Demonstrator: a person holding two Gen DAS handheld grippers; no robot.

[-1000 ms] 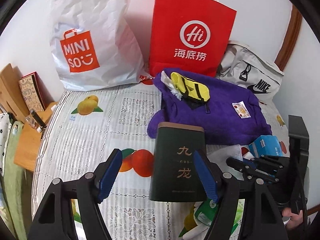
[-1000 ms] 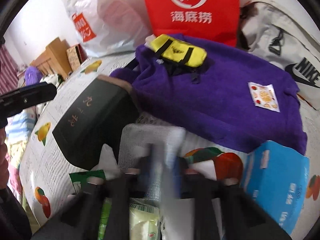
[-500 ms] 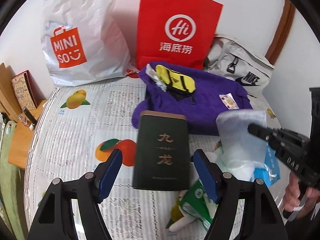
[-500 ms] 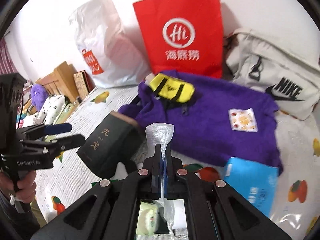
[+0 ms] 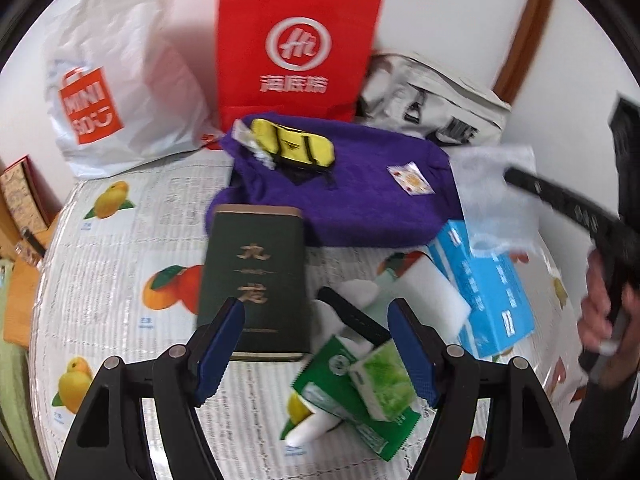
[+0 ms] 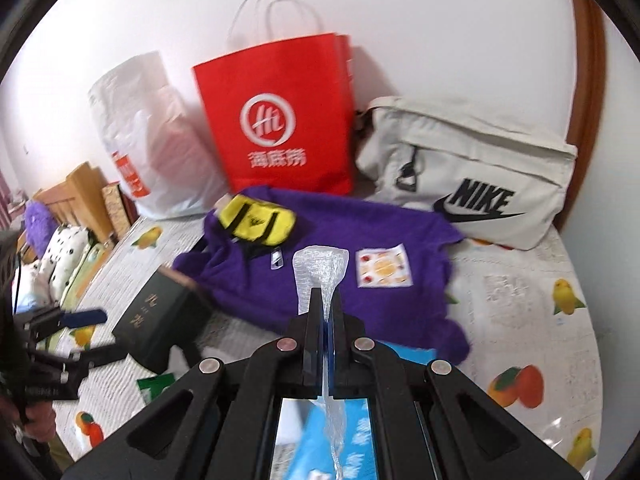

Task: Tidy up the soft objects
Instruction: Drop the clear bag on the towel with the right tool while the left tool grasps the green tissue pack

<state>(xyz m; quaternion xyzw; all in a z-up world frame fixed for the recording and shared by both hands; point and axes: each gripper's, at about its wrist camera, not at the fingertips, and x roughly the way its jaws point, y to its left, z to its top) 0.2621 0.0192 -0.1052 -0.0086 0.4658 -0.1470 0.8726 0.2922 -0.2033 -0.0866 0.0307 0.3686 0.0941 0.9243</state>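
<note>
The right gripper [image 6: 322,316] was clamped on a thin, translucent bubble-wrap sheet [image 6: 320,266] (seemingly feather-light, limp, best pinched at an edge), while the left gripper [image 5: 316,354] gaped empty.

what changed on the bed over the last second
The right claw, shut on a bubble wrap sheet, lifted it off the bed to above the blue box. The left claw has just been opening, nothing between its pads. The dark green box, purple sweater and bags kept their places.
</note>
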